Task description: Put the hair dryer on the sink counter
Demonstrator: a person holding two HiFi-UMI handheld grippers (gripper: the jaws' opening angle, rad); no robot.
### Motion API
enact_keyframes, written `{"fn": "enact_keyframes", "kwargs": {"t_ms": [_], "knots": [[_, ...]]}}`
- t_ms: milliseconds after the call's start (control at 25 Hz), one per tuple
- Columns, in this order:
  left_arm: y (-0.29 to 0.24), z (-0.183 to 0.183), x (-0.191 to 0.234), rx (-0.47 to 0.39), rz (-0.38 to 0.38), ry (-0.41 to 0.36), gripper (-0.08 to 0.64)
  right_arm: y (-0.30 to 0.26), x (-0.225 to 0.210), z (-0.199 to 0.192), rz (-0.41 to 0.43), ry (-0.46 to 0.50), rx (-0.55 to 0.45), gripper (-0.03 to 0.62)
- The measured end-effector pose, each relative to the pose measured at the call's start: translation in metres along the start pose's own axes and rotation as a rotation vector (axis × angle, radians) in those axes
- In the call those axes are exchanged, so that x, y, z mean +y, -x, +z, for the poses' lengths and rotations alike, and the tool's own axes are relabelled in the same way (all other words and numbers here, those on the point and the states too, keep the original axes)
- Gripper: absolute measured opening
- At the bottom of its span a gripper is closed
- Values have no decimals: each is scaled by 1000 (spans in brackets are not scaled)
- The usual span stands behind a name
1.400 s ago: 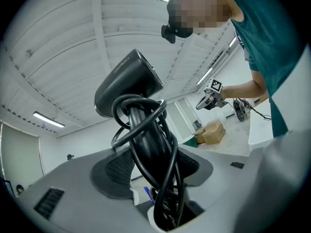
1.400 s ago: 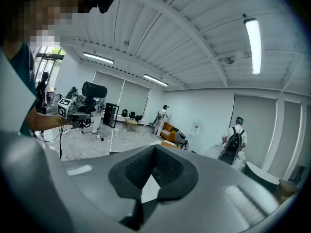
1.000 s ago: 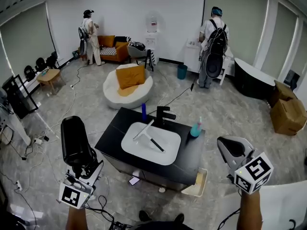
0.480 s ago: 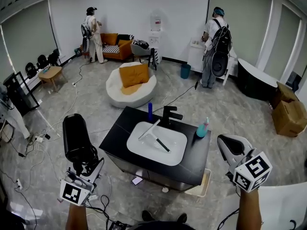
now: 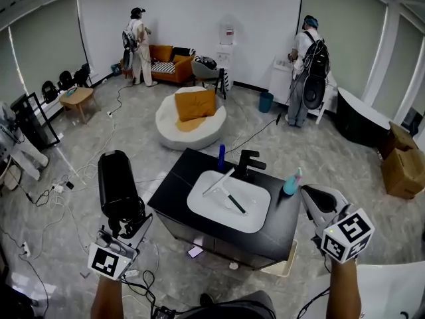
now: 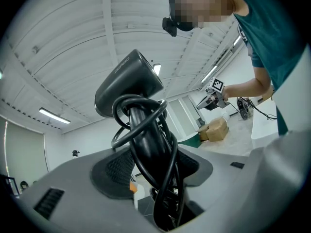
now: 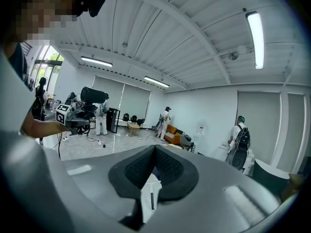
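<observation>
Head view brought the sink desk [image 5: 172, 189] nearer as we stepped in, left gripper [image 5: 128, 223] still clamped on the upright hair dryer [image 5: 119, 183] beside it, right gripper [image 5: 316, 202] closed and empty, set-down looming.

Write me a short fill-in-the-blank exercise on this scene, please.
1. The left gripper grips the hair dryer by its ___.
2. The right gripper holds ___.
3. The counter round the white sink is ___ in colour.
Missing words: handle; nothing; black.
</observation>
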State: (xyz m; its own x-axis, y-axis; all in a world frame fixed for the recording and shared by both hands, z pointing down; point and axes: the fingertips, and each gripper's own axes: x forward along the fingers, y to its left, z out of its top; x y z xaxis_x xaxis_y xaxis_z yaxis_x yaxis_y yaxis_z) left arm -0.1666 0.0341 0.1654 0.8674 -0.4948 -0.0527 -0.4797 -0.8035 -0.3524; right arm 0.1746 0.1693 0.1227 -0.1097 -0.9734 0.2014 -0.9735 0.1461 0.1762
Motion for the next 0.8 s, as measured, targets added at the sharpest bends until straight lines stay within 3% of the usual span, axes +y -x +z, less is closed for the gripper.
{"fn": "enact_keyframes", "kwargs": {"t_ms": [320,800], "knots": [[-7,-7,13,23,38,-24,241,-38,4,8,77,18,-15,11],[-37,-20,28,72,196,-19,239,-122,-17,13,271,48,-43,11]]}}
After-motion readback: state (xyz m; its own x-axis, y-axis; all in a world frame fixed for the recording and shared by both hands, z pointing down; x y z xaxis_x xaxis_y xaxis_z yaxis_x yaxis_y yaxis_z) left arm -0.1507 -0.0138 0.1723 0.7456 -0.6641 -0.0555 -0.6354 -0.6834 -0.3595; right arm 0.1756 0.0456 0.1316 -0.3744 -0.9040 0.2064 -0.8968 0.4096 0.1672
